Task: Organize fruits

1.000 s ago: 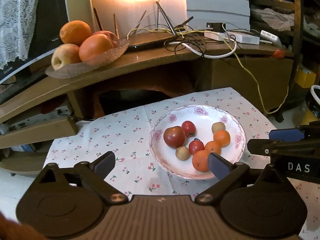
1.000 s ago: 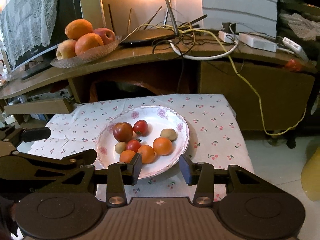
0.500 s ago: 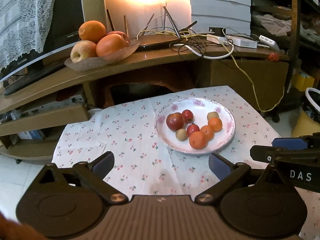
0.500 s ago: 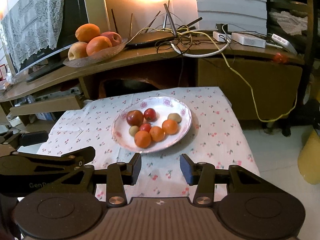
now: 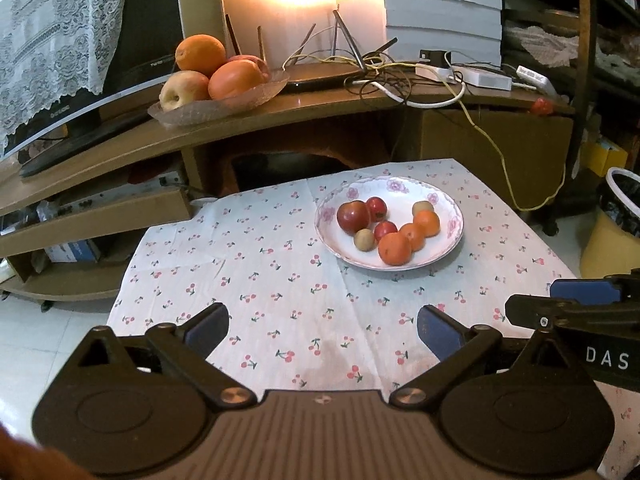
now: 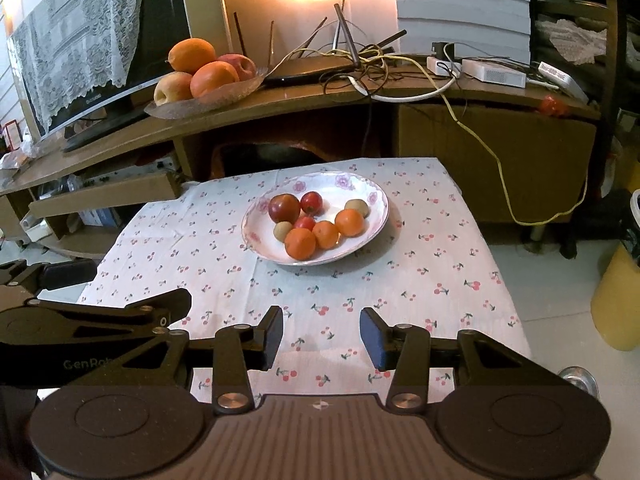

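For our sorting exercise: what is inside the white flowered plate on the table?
The plate holds a dark red apple, two small red fruits, three oranges and two small brownish fruits. Whether anything lies beneath the clustered fruit cannot be seen.

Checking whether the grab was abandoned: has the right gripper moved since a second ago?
Yes. The right gripper has pulled back from the floral plate, which stays put on the tablecloth; empty.

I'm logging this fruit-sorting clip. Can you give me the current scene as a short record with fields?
surface: cherry-print tablecloth
container: floral plate
plate contents: dark red apple, two small red fruits, three oranges, two small brown fruits
left gripper: open, empty, short of plate
right gripper: open, empty, short of plate
background: glass fruit dish on wooden shelf
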`<state>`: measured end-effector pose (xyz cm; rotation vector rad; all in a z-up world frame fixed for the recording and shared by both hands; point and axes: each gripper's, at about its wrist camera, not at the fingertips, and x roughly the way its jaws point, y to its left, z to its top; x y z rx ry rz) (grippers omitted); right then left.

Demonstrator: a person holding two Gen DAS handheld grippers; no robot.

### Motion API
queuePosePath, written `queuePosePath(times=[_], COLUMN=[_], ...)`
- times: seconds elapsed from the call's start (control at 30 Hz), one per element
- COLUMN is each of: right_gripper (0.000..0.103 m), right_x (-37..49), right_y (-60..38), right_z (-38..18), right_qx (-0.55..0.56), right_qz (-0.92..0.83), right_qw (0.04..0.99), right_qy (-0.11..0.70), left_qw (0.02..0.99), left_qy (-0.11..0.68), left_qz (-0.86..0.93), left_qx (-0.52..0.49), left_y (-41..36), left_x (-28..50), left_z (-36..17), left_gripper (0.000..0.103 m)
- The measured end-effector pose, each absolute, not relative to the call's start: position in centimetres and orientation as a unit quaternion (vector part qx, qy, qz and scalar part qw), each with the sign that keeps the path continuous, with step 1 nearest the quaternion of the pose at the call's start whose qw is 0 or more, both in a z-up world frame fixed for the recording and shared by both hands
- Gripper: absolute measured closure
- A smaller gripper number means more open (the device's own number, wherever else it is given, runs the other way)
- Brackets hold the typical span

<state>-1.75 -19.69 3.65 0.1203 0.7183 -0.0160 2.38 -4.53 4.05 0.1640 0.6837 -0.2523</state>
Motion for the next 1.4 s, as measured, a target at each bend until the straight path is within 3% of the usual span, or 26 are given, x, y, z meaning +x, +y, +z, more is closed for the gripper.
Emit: queuePosePath(times=[1.4], right_gripper=[0.058], right_x=[-6.7], right_y=[-17.5], right_z=[3.4], right_qx=[0.037], right_qz=[0.003], right_qw=[0.933], right_qy=[0.358], left_qw=[0.932], left_qy=[0.342], left_qz=[-0.101], left_qx=[0.069], left_y=[-2.8], left_x=[-2.8], left_z=[3.6], left_gripper=[0.000])
